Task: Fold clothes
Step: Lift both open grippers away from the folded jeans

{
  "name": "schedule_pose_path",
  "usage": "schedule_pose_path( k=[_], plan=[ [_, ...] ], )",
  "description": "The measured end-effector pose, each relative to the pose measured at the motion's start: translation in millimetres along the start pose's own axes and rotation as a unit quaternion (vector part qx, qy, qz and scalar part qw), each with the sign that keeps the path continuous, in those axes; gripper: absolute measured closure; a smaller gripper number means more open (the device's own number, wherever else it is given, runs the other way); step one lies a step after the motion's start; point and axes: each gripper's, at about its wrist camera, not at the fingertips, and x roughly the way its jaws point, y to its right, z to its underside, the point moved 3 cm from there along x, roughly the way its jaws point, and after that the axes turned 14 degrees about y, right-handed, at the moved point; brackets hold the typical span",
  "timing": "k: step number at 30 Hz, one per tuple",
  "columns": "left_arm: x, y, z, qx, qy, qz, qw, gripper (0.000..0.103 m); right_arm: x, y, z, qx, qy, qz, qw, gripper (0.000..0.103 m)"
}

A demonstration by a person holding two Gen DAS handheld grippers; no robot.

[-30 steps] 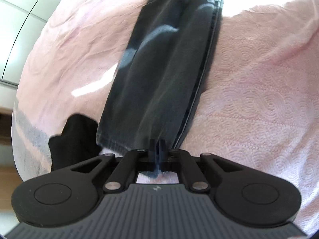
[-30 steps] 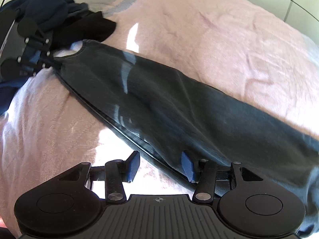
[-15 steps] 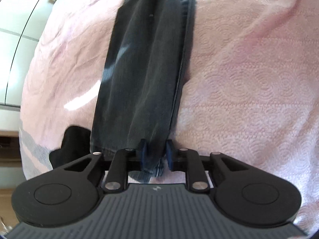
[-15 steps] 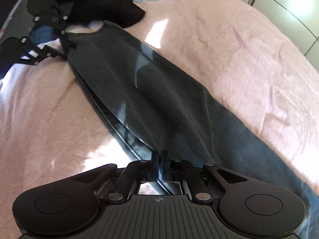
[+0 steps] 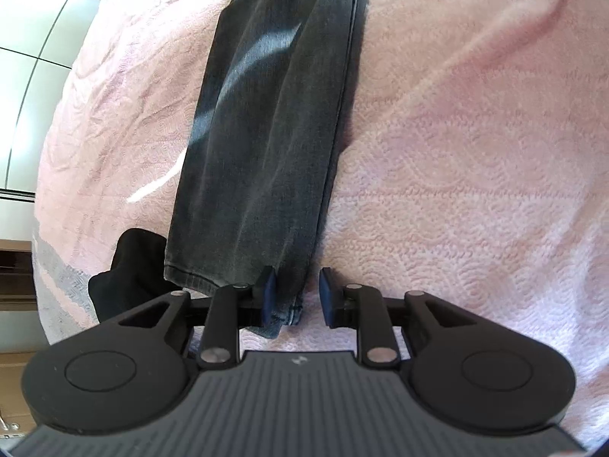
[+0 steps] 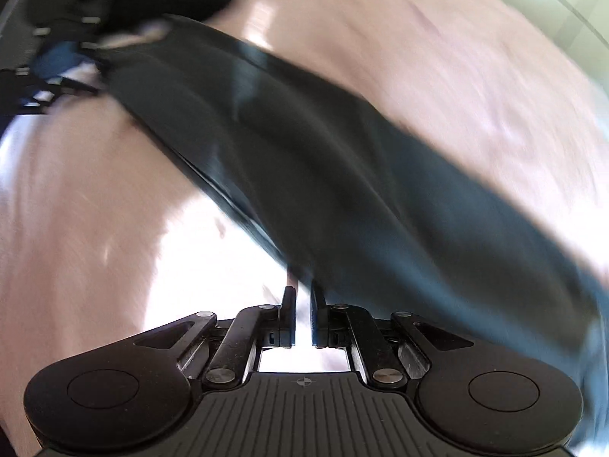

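Dark grey denim jeans [image 5: 262, 133] lie stretched flat on the pink bedspread [image 5: 456, 175], the left tool [image 5: 295, 293] open around their hem corner, the right tool [image 6: 302, 318] slightly parted beside their edge, gripping nothing.

**Faded denim on quilted pink cloth**

Down the middle of the left wrist view runs the dark grey denim trouser leg [image 5: 262, 133], matt, coarse-woven, faded in streaks, with a stitched hem at the lower end. Under it, the pale pink bedspread [image 5: 456, 190] is soft cloth, embossed with a scalloped quilted pattern. Lower left, a black fabric garment [image 5: 129, 262] looks flat and lightless. The left gripper [image 5: 295, 297] shows matt black plastic, a ribbed grey body, shiny metal pins and blue rubbery pads. Upper left, the white cabinet panels [image 5: 34, 38] look smooth and glossy.
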Motion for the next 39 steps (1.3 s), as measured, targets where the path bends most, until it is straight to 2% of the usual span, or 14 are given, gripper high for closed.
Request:
schedule_pose_path(
  k=[3,5,6,7,11,14,16,21,28,31,33,34,37,39],
  plan=[
    [-8.8,-8.0,-21.2,-0.021,0.019,0.009,0.9996,0.080,-18.1,27.5,19.2,0.045,-0.021,0.033,0.998,0.090],
    [-15.6,-8.9,-44.9,-0.025,0.038,0.010,0.9989,0.080,-42.2,53.6,31.9,0.089,-0.011,0.064,0.994,0.062],
    [-17.7,-8.7,-60.1,-0.027,0.051,0.010,0.9983,0.079,-54.4,67.2,38.7,0.113,-0.004,0.081,0.990,0.039],
    [-18.7,-7.9,-78.1,-0.029,0.067,0.011,0.9973,0.078,-66.6,80.8,45.5,0.137,0.004,0.098,0.986,0.034],
    [-12.1,2.4,-169.2,-0.037,0.139,0.022,0.9893,0.070,-95.1,130.7,80.5,0.228,0.017,0.153,0.962,0.034],
    [2.6,13.7,-246.0,-0.037,0.188,0.045,0.9805,0.067,-104.1,160.5,105.4,0.288,0.024,0.156,0.944,0.034],
    [13.7,18.0,-293.9,-0.038,0.215,0.060,0.9740,0.064,-105.5,173.0,114.3,0.303,0.028,0.139,0.942,0.034],
    [49.3,-9.9,-368.1,-0.067,0.244,0.083,0.9639,0.061,-118.2,195.2,128.1,0.320,0.060,0.094,0.941,0.034],
    [151.0,-91.3,-378.5,-0.138,0.166,0.100,0.9713,0.067,-107.6,210.7,141.5,0.343,0.100,0.075,0.931,0.034],
    [148.5,-100.2,-382.2,-0.135,0.173,0.097,0.9708,0.066,-99.7,219.4,147.1,0.357,0.117,0.073,0.924,0.034],
    [146.9,-106.1,-384.7,-0.133,0.177,0.095,0.9705,0.053,-94.4,225.2,150.9,0.366,0.128,0.071,0.919,0.034],
    [146.1,-109.1,-385.9,-0.132,0.180,0.094,0.9703,0.051,-91.8,228.0,152.7,0.371,0.134,0.071,0.916,0.034],
    [143.6,-118.0,-389.6,-0.129,0.186,0.091,0.9697,0.063,-88.7,244.1,154.1,0.395,0.148,0.091,0.902,0.034],
    [141.9,-124.0,-392.1,-0.128,0.191,0.089,0.9693,0.064,-92.4,256.0,149.6,0.409,0.152,0.094,0.895,0.034]
  ],
)
